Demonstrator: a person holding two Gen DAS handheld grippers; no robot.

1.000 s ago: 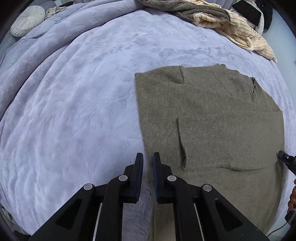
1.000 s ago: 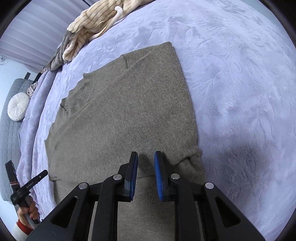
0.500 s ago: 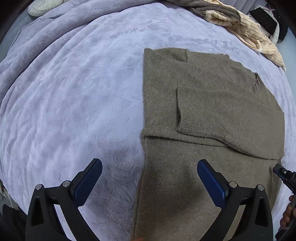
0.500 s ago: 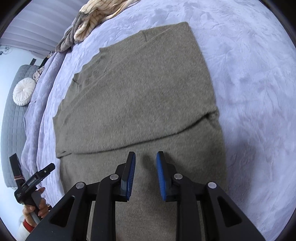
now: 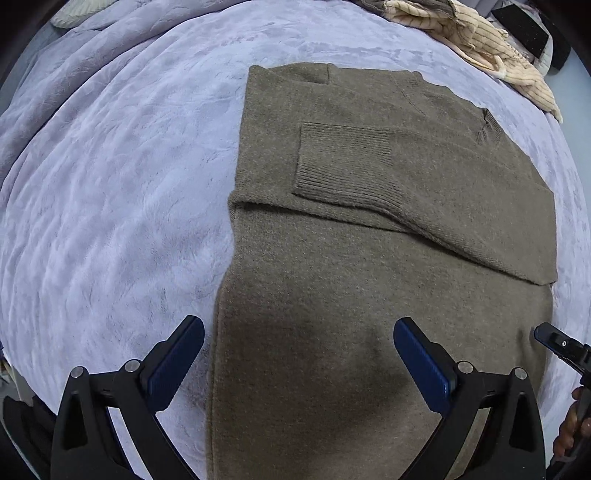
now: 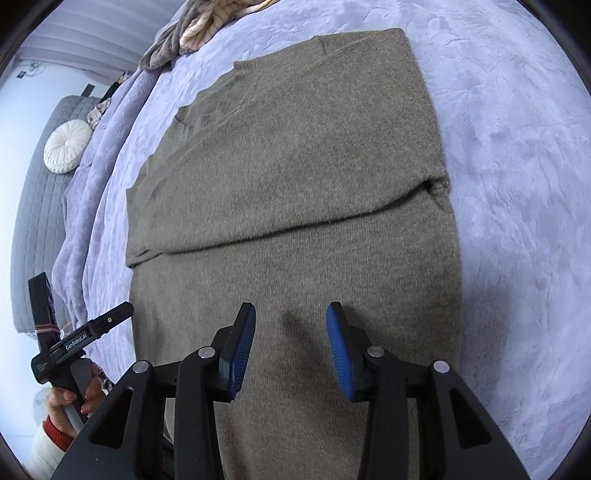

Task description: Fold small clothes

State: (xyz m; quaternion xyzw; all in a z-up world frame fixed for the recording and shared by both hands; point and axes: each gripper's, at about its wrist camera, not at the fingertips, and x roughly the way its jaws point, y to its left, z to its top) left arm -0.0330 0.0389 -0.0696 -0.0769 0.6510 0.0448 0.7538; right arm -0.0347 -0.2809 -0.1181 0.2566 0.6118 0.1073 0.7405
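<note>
An olive-brown knit sweater (image 5: 369,229) lies flat on the lavender bed cover (image 5: 110,184), both sleeves folded across its body; a ribbed cuff (image 5: 343,162) shows on top. My left gripper (image 5: 299,332) hangs wide open above the sweater's lower left part, holding nothing. In the right wrist view the same sweater (image 6: 295,166) fills the middle. My right gripper (image 6: 291,314) is over its lower half, jaws opening, with only cloth beneath them and nothing gripped. The left tool (image 6: 85,336) shows at lower left in a hand.
A heap of cream striped and grey clothes (image 5: 480,40) lies at the bed's far edge. A round white cushion (image 6: 66,146) rests on a grey quilted surface (image 6: 40,221) beside the bed. Dark items (image 5: 532,29) sit at the far right corner.
My left gripper went from shut to wide open and slid over the sweater's lower part. My right gripper's jaws spread apart and it drew back toward the hem.
</note>
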